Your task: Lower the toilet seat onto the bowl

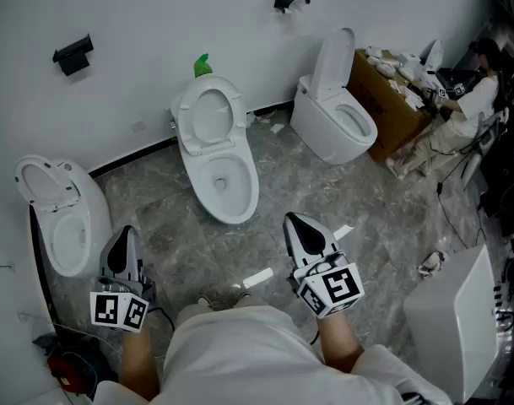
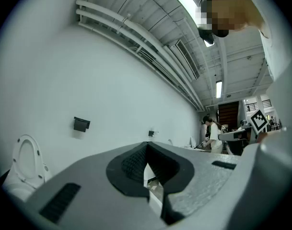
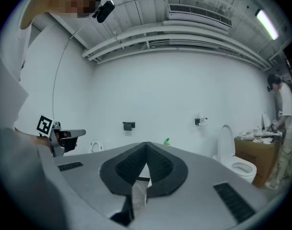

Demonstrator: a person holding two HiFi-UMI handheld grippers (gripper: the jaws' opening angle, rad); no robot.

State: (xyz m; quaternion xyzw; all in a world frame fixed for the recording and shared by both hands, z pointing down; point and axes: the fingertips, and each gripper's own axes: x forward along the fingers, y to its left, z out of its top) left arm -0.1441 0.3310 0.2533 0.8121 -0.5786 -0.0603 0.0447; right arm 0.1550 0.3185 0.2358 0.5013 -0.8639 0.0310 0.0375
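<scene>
- Centre of the head view: the middle toilet (image 1: 219, 154), judged the task's object because it lies straight ahead of both grippers. Its toilet seat (image 1: 208, 112) stands raised and leans back toward the wall (image 1: 155, 15). The bowl (image 1: 224, 184) below it is uncovered, so the lowering is not yet begun.
- Lower left: the left gripper (image 1: 124, 234), jaws clenched on nothing. In the left gripper view the left gripper (image 2: 146, 145) shows its dark pads meeting at the tip, with only wall beyond.
- Lower centre: the right gripper (image 1: 294, 226), jaws likewise pressed together and empty, as the right gripper view confirms (image 3: 146, 145).
- Both grippers are held low and close to the body, pointing about level and well apart from every toilet. This reads as a carrying posture for the approach rather than a reach.
- Neighbours: a left toilet (image 1: 58, 218) and a right toilet (image 1: 334, 121), each with its seat or lid up. Either could be mistaken for the target.
- Upper centre: a green bottle (image 1: 202, 64) behind the raised seat. Whether it touches the seat cannot be told, but it lies outside the seat's downward path.
- Floor (image 1: 172, 226): a paper scrap (image 1: 258, 278) lies between the grippers and the bowl. Nothing solid blocks the way.
- Right edge: a cardboard box (image 1: 392, 108) and a person (image 1: 472, 99), both well apart from the middle toilet.
</scene>
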